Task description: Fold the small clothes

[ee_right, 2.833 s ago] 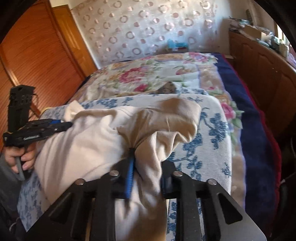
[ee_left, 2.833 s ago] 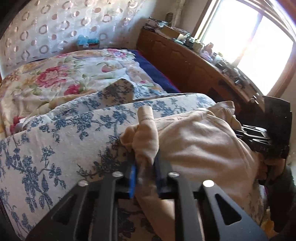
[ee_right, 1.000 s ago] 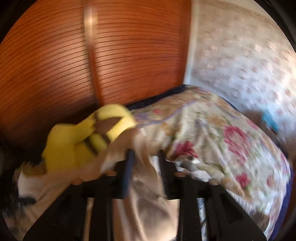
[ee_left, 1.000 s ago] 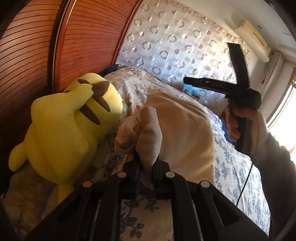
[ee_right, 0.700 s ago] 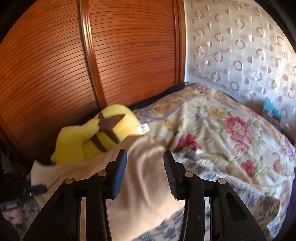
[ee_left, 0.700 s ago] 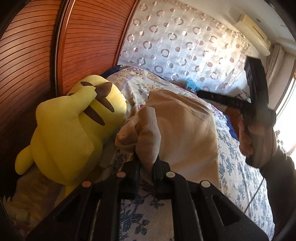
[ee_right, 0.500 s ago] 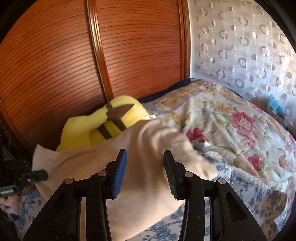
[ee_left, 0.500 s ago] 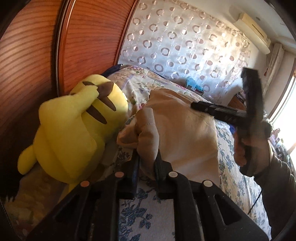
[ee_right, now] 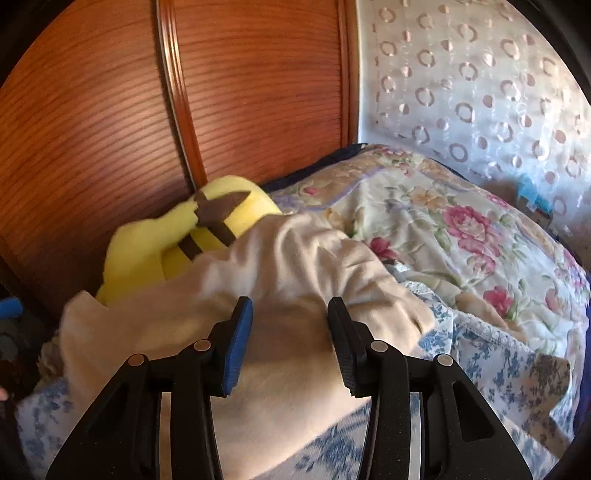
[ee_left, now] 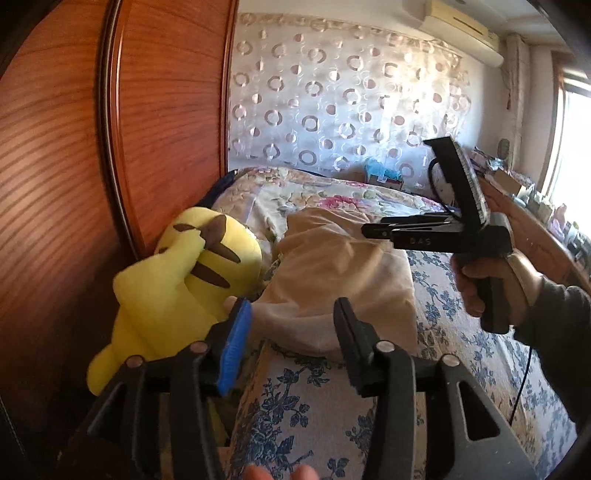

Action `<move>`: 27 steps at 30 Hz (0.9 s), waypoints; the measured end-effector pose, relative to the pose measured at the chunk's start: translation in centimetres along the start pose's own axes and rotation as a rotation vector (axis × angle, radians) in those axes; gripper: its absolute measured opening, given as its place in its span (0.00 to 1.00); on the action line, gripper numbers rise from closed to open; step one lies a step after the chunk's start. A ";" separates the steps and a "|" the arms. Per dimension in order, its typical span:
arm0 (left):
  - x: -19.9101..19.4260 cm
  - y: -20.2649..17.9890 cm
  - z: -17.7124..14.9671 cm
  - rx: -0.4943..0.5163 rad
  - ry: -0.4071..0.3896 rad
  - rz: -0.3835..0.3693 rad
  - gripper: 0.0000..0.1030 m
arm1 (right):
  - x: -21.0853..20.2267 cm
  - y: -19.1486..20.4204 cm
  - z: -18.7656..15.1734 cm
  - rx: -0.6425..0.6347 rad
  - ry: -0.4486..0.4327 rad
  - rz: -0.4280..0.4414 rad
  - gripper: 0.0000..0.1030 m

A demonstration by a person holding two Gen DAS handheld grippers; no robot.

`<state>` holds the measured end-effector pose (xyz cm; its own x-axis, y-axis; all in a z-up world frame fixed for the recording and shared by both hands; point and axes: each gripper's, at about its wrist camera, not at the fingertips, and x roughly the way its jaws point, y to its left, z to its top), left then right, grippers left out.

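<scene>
— Left wrist view: where's the beige garment (ee_left: 343,280)?

— Folded on the blue-flowered blanket (ee_left: 317,402) on the bed, touching the yellow plush toy (ee_left: 177,288). The left gripper (ee_left: 291,332) has just been opening its jaws; nothing is between them.

— And the right gripper (ee_right: 290,332)?

— Jaws apart above the cloth, gripping nothing. The garment's far edge is hidden behind its own bulk.

Yellow plush toy (ee_left: 177,280) against wooden wardrobe door (ee_left: 66,155). Floral quilt (ee_right: 443,221) on bed. Circle-patterned curtain (ee_left: 332,103) behind; air conditioner (ee_left: 458,26) above.
</scene>
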<state>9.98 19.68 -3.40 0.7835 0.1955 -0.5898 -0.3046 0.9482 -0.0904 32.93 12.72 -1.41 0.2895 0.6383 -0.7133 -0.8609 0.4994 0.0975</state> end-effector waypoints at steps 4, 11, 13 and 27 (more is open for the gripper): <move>-1.4 -0.9 0.0 0.016 -0.023 -0.018 0.49 | -3.5 1.0 -0.7 -0.001 -0.028 -0.019 0.44; -3.5 -3.6 -0.4 0.060 -0.031 -0.019 0.49 | -10.7 2.3 -3.7 0.039 -0.095 -0.049 0.53; -3.8 -4.5 -0.6 0.066 -0.032 -0.034 0.49 | -13.1 2.5 -5.1 0.061 -0.115 -0.071 0.55; -5.3 -12.7 -2.9 0.164 -0.022 -0.129 0.49 | -26.2 2.6 -16.1 0.241 -0.193 -0.267 0.78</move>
<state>8.14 5.86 -1.46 0.8224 0.0732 -0.5642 -0.1101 0.9934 -0.0316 16.35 -12.13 6.36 0.5828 0.5542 -0.5943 -0.6283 0.7711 0.1030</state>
